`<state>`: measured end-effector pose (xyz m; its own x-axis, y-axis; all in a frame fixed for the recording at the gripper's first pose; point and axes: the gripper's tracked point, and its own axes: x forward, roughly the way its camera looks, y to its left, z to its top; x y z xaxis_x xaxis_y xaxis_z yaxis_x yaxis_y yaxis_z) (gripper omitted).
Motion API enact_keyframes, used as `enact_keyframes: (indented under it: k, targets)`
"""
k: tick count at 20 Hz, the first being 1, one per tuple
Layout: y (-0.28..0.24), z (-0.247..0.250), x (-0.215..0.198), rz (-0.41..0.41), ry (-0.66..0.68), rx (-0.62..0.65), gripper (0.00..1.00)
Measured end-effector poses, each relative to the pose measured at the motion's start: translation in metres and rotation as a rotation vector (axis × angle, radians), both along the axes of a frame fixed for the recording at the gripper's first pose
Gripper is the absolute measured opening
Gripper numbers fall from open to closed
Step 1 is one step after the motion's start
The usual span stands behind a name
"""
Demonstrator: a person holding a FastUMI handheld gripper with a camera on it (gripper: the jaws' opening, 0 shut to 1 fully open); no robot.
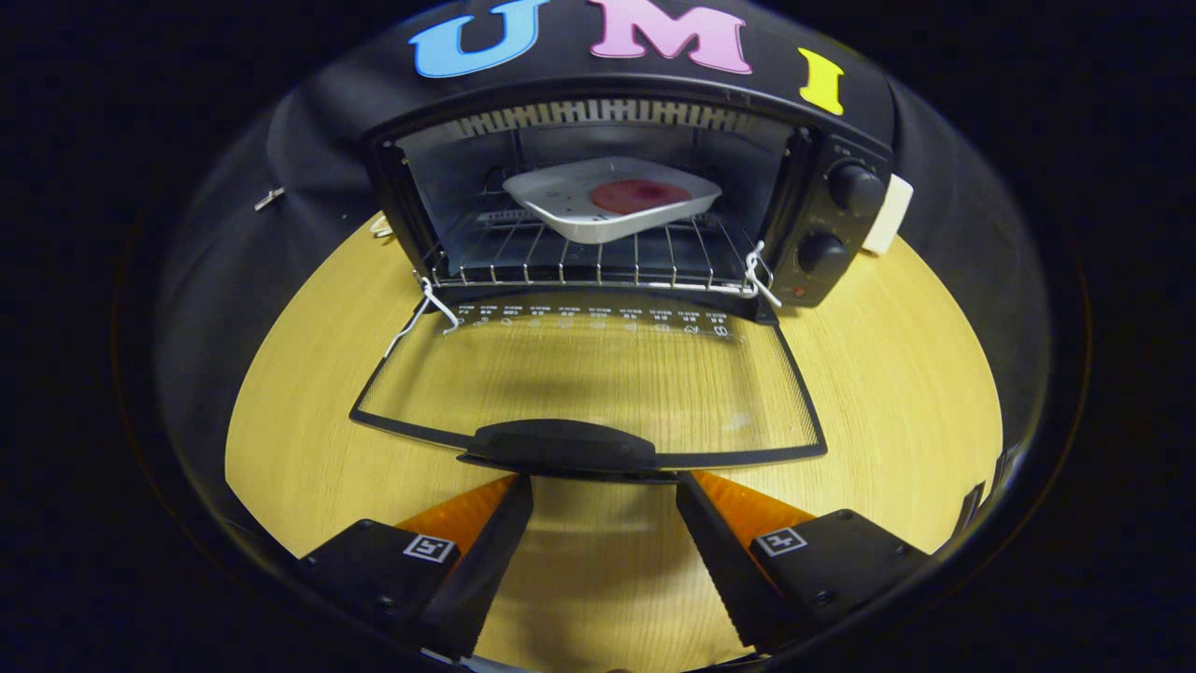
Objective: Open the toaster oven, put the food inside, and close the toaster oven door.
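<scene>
Claw: nearest to me, fingers spread wide apart with nothing between them but bare wood; I see their tips just below the door handle, apparently under its near edge. Whether they touch it I cannot tell.
Door handle: dark curved bar on the near edge of the door, just ahead of my fingertips.
Door: glass panel folded fully down toward me, lying flat just above the desk, with a row of small printed marks along its far edge.
Toaster oven: black, standing at the far side of the desk, mouth open toward me; two knobs on its right panel.
Rack: wire shelf inside the oven, reaching to the front opening.
Tray: white dish resting on the rack, toward the back.
Food: flat reddish round lying in the tray, right of its centre.
Desk: pale wood grain, carrying the oven.
</scene>
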<state>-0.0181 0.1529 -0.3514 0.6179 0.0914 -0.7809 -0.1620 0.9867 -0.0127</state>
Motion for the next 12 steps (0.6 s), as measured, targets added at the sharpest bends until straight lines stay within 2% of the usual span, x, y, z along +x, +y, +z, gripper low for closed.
enact_keyframes:
  k: [3, 7, 12]
  targets:
    - [0.003, 0.019, 0.0, 0.082, -0.085, -0.033, 1.0]
    - [0.005, 0.034, -0.003, 0.077, -0.077, 0.012, 1.0]
    - [0.006, 0.081, 0.005, 0.134, -0.196, 0.036, 1.0]
